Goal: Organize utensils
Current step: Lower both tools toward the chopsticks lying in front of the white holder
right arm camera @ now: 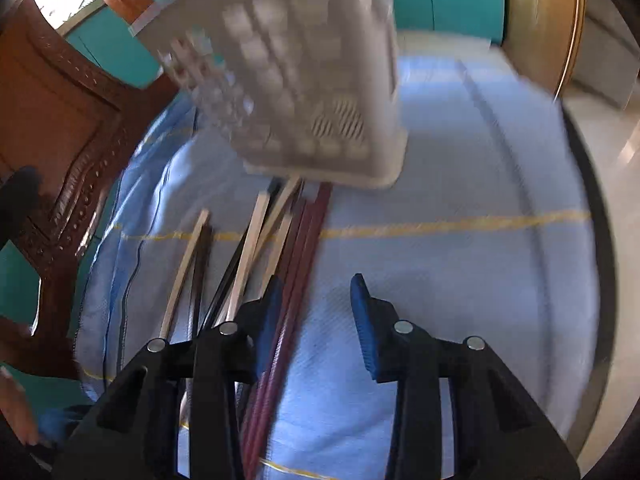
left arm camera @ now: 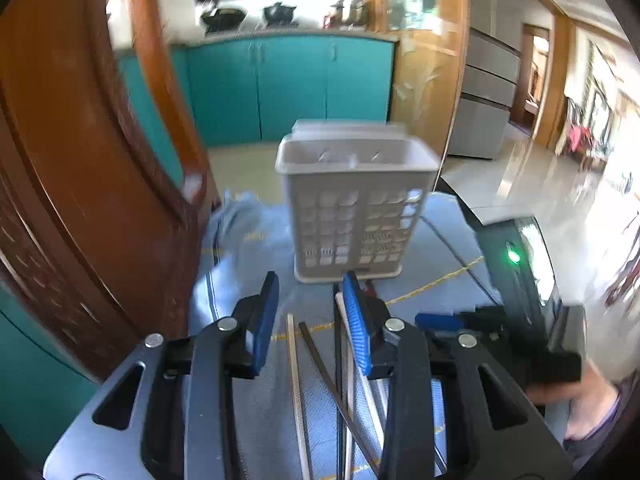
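Observation:
A white slotted utensil basket [left arm camera: 352,208] stands upright on the blue cloth [left arm camera: 256,248]. In front of it lie loose chopsticks, among them a pale one [left arm camera: 294,360] and a dark one [left arm camera: 320,364]. My left gripper [left arm camera: 311,280] hovers over them, open, gripping nothing. In the right wrist view the basket [right arm camera: 304,80] is blurred, and pale chopsticks [right arm camera: 250,240] and maroon chopsticks [right arm camera: 308,240] fan out from its base. My right gripper [right arm camera: 316,280] is open; the maroon pair runs along the inside of its left finger [right arm camera: 272,312], not pinched.
A carved wooden chair [left arm camera: 100,200] crowds the cloth's left side. The right gripper's black body [left arm camera: 520,280], with a green light, and a person's hand [left arm camera: 588,400] fill the right edge. Teal cabinets [left arm camera: 288,84] and a tiled floor lie beyond.

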Tool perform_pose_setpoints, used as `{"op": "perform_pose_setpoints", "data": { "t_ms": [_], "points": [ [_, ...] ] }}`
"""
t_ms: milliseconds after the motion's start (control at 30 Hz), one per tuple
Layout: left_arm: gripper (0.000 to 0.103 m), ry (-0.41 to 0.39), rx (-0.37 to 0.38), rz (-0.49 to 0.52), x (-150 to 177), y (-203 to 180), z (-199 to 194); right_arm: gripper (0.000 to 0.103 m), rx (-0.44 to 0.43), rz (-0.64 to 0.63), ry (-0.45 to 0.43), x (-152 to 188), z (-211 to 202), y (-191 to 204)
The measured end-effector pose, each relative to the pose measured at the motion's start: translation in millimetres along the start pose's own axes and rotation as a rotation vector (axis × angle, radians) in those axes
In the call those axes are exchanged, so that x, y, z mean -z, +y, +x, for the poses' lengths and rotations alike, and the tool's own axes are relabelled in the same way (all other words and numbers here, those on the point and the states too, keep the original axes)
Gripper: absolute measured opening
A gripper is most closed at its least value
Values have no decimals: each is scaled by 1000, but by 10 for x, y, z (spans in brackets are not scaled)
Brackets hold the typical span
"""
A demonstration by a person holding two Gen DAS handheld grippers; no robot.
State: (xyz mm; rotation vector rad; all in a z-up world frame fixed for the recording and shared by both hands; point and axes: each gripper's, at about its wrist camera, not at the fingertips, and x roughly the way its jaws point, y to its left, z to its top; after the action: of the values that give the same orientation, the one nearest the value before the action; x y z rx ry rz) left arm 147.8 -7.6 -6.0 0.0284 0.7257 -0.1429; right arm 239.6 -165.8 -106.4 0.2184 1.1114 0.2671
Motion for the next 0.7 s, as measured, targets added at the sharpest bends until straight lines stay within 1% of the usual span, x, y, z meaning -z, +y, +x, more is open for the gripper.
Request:
{"op": "perform_pose_setpoints", "data": {
  "t_ms": [33,67,100,133,200,300,333,467,533,600,667,700],
  "points": [
    [34,50,-12,-33,55,75,102,37,4,-5,5,17,29,32],
    [34,90,-19,-64,106,131,165,37,20,-37,-9,32,12,108],
    [34,124,-12,-102,146,192,215,37,13,-49,-10,45,9,143],
    [35,162,23,-160,184,269,260,37,0,-47,-20,62,-10,167],
    [43,189,61,-204,204,325,285,37,-4,-56,-31,104,-50,219],
    [49,184,42,-195,225,299,263,38,6,-89,-43,204,-110,336],
    [50,183,43,-195,225,287,254,40,19,-106,-46,226,-125,381],
    [54,184,61,-201,240,282,254,40,146,-180,-52,322,-73,578],
    [56,184,60,-196,236,246,262,40,144,-173,-27,344,-75,471],
    [57,189,55,-188,256,233,281,40,125,-174,-7,356,-44,482],
    [58,200,48,-187,278,229,308,41,130,-178,13,378,-17,473],
    [58,206,47,-187,287,230,323,40,128,-181,7,385,-32,456]
  ]
}}
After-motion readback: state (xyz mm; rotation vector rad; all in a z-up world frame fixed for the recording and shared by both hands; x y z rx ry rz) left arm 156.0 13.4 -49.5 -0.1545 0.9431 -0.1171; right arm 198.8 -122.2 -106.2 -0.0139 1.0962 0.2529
